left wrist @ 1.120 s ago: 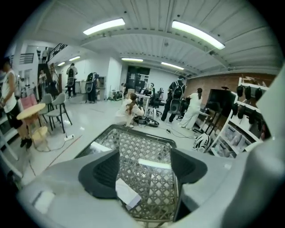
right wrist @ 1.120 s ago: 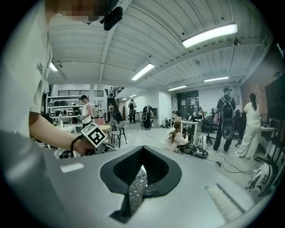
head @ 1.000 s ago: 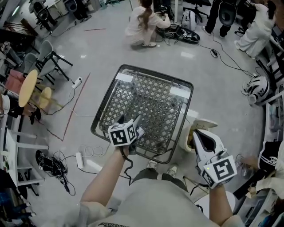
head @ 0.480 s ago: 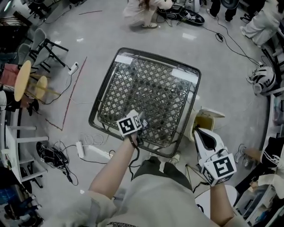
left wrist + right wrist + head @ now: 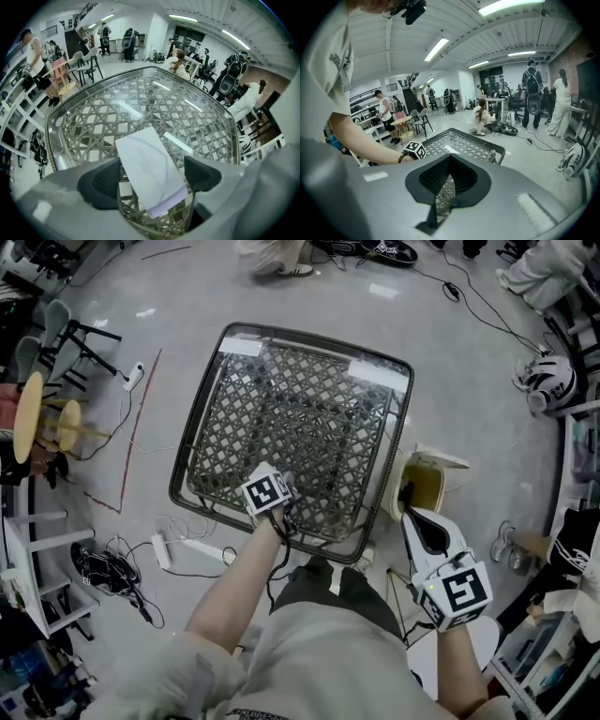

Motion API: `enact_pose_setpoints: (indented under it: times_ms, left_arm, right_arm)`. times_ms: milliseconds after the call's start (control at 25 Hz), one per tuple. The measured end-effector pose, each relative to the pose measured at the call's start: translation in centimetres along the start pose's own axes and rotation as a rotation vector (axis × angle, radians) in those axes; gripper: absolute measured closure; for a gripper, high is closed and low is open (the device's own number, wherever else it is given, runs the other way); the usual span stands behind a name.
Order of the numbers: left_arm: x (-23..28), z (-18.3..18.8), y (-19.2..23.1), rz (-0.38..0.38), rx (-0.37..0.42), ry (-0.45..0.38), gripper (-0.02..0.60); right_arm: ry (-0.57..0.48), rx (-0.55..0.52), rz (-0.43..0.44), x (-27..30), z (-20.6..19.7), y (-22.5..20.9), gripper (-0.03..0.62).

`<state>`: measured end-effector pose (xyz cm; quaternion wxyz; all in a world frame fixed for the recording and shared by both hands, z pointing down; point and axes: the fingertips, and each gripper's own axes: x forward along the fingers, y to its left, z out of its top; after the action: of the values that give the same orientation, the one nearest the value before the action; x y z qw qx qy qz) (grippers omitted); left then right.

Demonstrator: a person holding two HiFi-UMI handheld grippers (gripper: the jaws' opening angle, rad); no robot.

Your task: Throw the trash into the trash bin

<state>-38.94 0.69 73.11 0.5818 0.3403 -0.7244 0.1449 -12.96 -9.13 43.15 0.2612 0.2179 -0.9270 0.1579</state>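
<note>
A white slip of paper [image 5: 150, 168] lies on the glass top of a lattice-weave table [image 5: 319, 338], near its front edge. My left gripper [image 5: 286, 487] points steeply down over it. Its jaws are opening, and the paper sits loose between the two black pads [image 5: 101, 180] without being pressed. A small white trash bin [image 5: 441, 461] with a yellowish inside stands on the floor at the table's right side. My right gripper [image 5: 412, 514] hovers just in front of the bin, shut and empty. In the right gripper view its jaws [image 5: 450, 157] meet, with the table [image 5: 464, 143] beyond.
Cables and a power strip [image 5: 192, 549] lie on the floor left of the table. Chairs and a round stool [image 5: 37, 418] stand at far left. People [image 5: 272, 254] crouch and stand at the back. A helmet [image 5: 544, 385] and shoes [image 5: 502, 540] lie to the right.
My left gripper has dropped toward the table's front edge and its jaws have spread. My right gripper has sunk a little beside the bin.
</note>
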Motion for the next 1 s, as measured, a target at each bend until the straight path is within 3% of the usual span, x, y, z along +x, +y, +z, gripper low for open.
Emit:
enact_pose_setpoints:
  times_ms: [320, 440, 560, 840, 1000]
  left_arm:
    - [0.6, -0.8, 0.1, 0.013, -0.046, 0.013, 0.175]
    - [0.1, -0.8, -0.8, -0.002, -0.018, 0.007, 0.185]
    - [-1.4, 0.4, -1.6, -0.019, 0.011, -0.05, 0.2]
    - [-5.8, 1.6, -6.9, -0.122, 0.104, -0.123, 0.213]
    - [-8.7, 3.0, -11.0, -0.202, 0.115, -0.17, 0.22]
  right_arm:
    - [0.011, 0.023, -0.014, -0.7, -1.4, -0.5, 0.591]
    - [0.008, 0.026, -0.022, -1.1, -1.6, -0.7, 0.591]
    - [-0.009, 0.05, -0.022, -1.5, -1.5, -0.7, 0.591]
    - [-0.069, 0.103, -0.077, -4.8, -0.9, -2.7, 0.591]
    - [-0.106, 0.127, -0.134, -7.0, -0.9, -4.2, 0.591]
